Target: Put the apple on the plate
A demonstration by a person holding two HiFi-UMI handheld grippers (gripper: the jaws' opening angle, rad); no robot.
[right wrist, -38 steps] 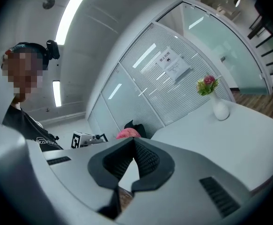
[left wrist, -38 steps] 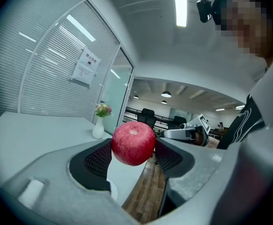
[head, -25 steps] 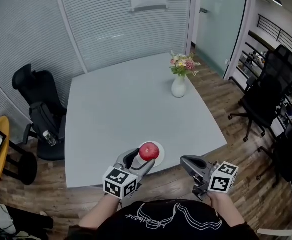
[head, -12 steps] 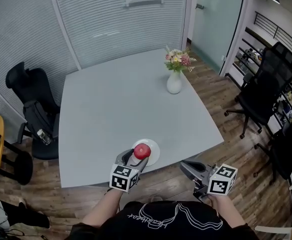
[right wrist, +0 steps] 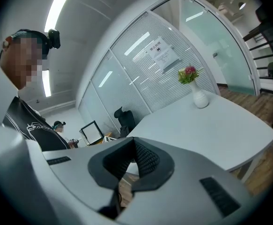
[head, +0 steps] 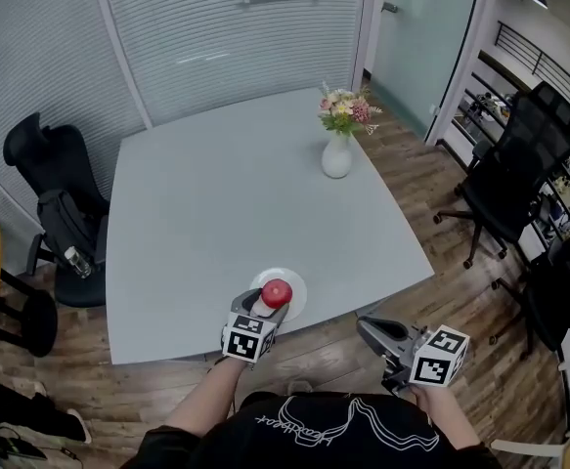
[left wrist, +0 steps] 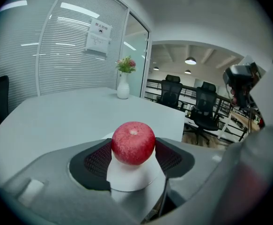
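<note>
A red apple (head: 277, 292) is pinched between the pads of my left gripper (head: 270, 303), which is shut on it. The apple sits at or just over the middle of a small white plate (head: 297, 285) near the front edge of the grey table (head: 226, 193); I cannot tell whether it touches the plate. In the left gripper view the apple (left wrist: 133, 143) fills the gap between both dark pads, with the plate (left wrist: 131, 178) below it. My right gripper (head: 368, 326) hangs off the table's front edge to the right, shut and holding nothing (right wrist: 131, 161).
A white vase of flowers (head: 337, 154) stands at the table's far right. A black office chair (head: 50, 193) is at the left side, and more black chairs (head: 519, 154) stand on the wooden floor to the right. Glass walls with blinds are behind.
My left gripper has carried the apple from the plate's left edge to over its middle. The right gripper has hardly moved.
</note>
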